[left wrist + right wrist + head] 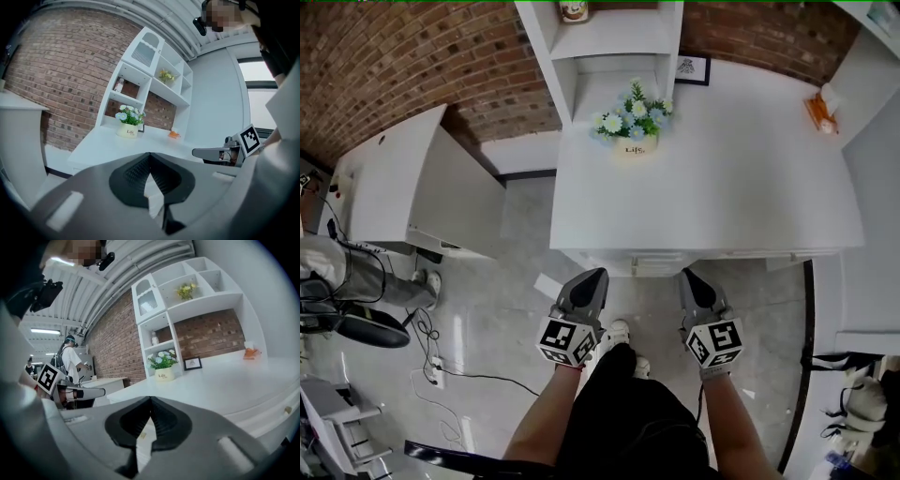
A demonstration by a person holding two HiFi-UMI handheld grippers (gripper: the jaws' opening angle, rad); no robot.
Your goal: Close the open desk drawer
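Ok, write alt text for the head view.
A person, seen from above, holds the left gripper and right gripper, both shut and empty, just short of the front edge of a white desk. A flower pot stands at its back.

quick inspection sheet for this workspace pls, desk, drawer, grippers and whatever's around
surface: white desk, top in good view.
job's things: drawer at the desk's front edge juts out slightly and looks not fully shut.
clutter: flower pot, picture frame and small orange item, all toward the back of the desk.
grippers: left gripper and right gripper both shut and empty, tips close to the drawer front; contact cannot be told.
cables: black cable and power strip on the floor at the left.
surroundings: brick wall, white shelf unit, second white desk at the left, a person in the background.
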